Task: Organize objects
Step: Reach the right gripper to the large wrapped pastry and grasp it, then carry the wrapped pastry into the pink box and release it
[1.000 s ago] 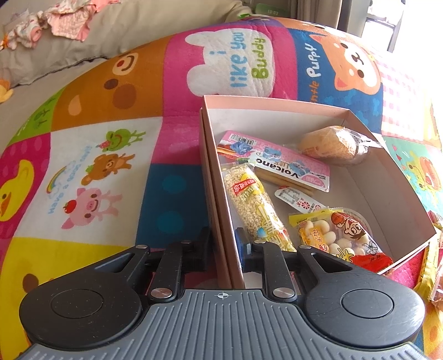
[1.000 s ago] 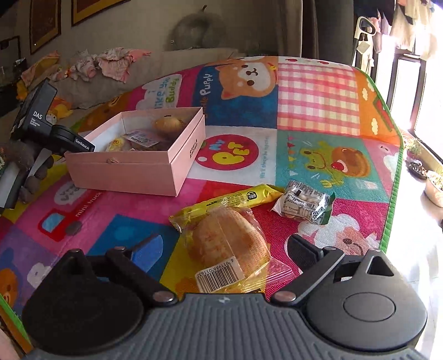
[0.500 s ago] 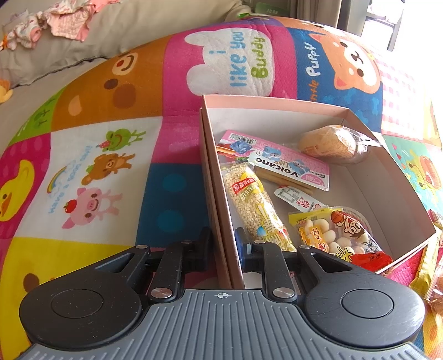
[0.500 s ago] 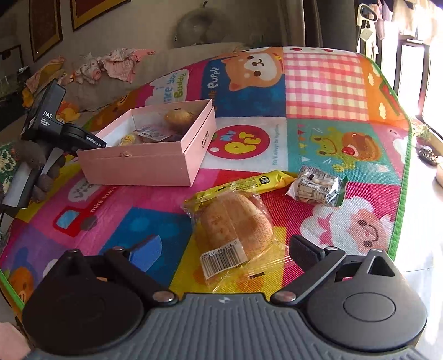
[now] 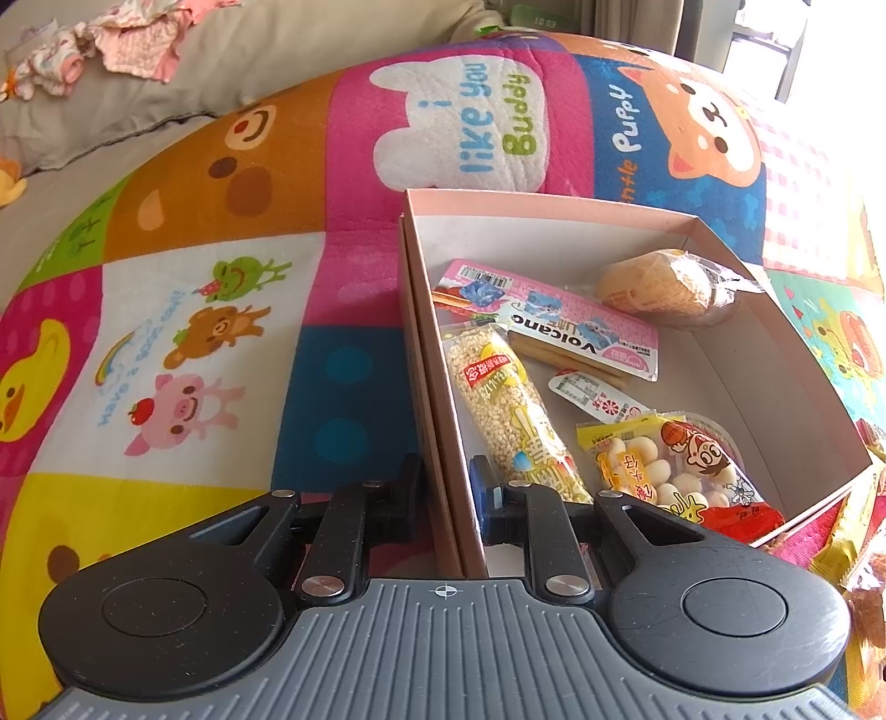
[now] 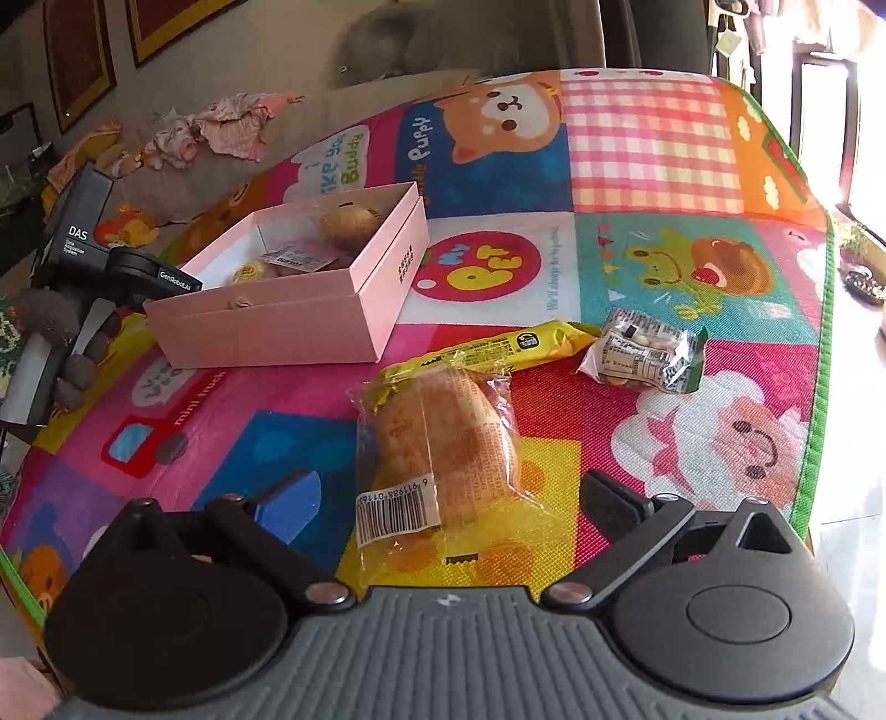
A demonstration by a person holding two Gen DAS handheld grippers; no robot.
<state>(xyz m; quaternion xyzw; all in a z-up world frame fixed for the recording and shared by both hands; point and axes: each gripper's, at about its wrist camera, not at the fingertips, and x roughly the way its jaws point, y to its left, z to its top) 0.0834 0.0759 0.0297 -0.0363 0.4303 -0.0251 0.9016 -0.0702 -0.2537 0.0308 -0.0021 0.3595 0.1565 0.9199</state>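
A pink box (image 5: 554, 207) lies open on the play mat. My left gripper (image 5: 448, 487) is shut on its near left wall, one finger outside and one inside. In the box lie a puffed-rice bar (image 5: 504, 404), a Volcano packet (image 5: 554, 327), a wrapped bun (image 5: 659, 288) and a sweets bag (image 5: 670, 471). My right gripper (image 6: 451, 498) is open. The near end of another wrapped bun (image 6: 443, 437) lies on the mat between its fingers, and neither pad touches it. In the right wrist view the box (image 6: 277, 332) stands at the left, with the left gripper (image 6: 149, 277) at its corner.
Beyond the bun lie a yellow snack bar (image 6: 498, 349) and a small clear packet of nuts (image 6: 648, 354). The mat's green edge (image 6: 819, 387) runs down the right, with bare floor past it. A grey cushion with clothes (image 5: 138, 50) sits behind the mat.
The right wrist view has shifted a little, so the bun now sits slightly higher in the frame between the open fingers. The left gripper and the box have not moved.
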